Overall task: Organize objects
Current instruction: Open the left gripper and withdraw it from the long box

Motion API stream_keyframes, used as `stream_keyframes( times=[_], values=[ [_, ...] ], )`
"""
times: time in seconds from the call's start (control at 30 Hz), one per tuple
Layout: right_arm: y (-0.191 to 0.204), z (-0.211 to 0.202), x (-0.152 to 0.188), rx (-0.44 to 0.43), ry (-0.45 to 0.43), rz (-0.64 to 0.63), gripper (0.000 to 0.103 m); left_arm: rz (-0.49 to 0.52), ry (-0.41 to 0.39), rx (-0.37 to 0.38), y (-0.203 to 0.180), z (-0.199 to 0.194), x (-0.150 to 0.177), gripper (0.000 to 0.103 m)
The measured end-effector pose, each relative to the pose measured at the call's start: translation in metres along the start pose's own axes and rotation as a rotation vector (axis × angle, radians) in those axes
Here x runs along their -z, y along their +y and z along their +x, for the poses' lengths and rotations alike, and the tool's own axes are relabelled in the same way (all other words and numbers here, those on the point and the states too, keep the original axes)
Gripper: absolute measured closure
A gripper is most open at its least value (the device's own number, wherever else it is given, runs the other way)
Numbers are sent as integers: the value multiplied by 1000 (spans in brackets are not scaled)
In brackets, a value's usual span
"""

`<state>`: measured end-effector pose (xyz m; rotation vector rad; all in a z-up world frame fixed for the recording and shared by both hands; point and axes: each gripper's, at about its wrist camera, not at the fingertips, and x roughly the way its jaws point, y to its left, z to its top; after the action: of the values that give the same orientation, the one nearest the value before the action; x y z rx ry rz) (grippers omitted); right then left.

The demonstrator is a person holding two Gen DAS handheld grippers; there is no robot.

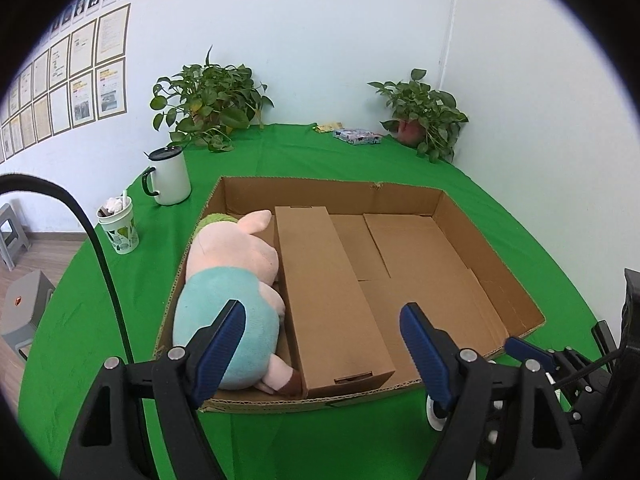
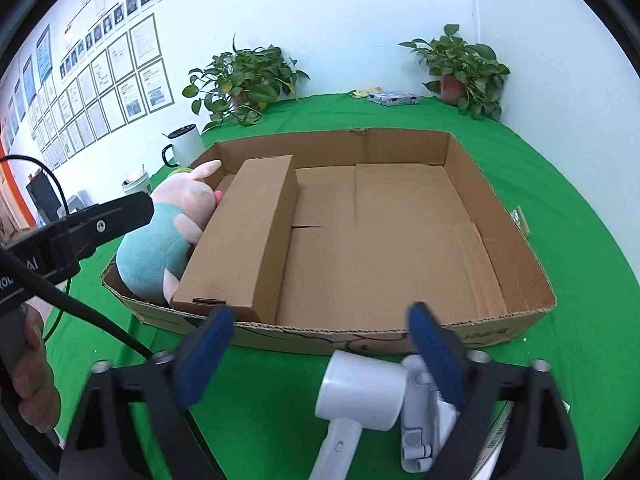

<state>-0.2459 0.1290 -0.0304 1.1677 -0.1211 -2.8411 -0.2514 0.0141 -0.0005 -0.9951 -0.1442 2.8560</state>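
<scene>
A wide, shallow cardboard tray (image 1: 492, 256) (image 2: 500, 216) lies on the green cloth. Inside at its left lie a plush pig (image 1: 232, 276) (image 2: 160, 240) in a teal shirt and a long closed cardboard box (image 1: 324, 296) (image 2: 248, 236). A white hair dryer (image 2: 360, 396) and a white folded device (image 2: 420, 412) lie on the cloth in front of the tray. My left gripper (image 1: 322, 340) is open and empty above the tray's near edge. My right gripper (image 2: 320, 356) is open, its fingers on either side of and above the hair dryer.
A white mug with a dark lid (image 1: 168, 176) and a patterned cup (image 1: 120, 228) stand left of the tray. Two potted plants (image 1: 208, 100) (image 1: 424, 116) and a small patterned box (image 1: 358, 136) sit at the back by the wall. A small packet (image 2: 520, 220) lies right of the tray.
</scene>
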Motion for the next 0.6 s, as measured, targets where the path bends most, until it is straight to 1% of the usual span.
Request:
stream_keyframes(
  times=[0.07, 0.1, 0.13, 0.17, 0.2, 0.23, 0.27, 0.37, 0.5, 0.6],
  values=[
    [-3, 4, 0, -14, 22, 7, 47, -3, 13, 19, -2, 4, 0, 36],
    [-4, 6, 1, -23, 34, 10, 47, -3, 31, 33, -3, 8, -1, 46],
    [-5, 7, 2, -33, 41, 13, 47, -5, 54, 54, -5, 12, -2, 49],
    [-6, 7, 3, -40, 41, 17, 46, -15, 76, 79, -6, 18, -4, 49],
    [-9, 6, 3, -47, 40, 21, 38, -30, 88, 97, -7, 22, -6, 49],
    [-9, 7, 4, -49, 41, 25, 32, -46, 100, 115, -9, 28, -8, 49],
    [-11, 6, 4, -54, 40, 32, 24, -53, 125, 144, -14, 35, -11, 49],
    [-22, -2, 6, -60, 25, 57, 23, -45, 184, 247, -31, 60, -17, 47],
    [-43, -15, 10, -51, -3, 106, 23, -22, 291, 298, -55, 99, -13, 47],
    [-59, -22, 13, -33, -8, 134, 23, -10, 354, 288, -67, 118, -3, 47]
  ],
)
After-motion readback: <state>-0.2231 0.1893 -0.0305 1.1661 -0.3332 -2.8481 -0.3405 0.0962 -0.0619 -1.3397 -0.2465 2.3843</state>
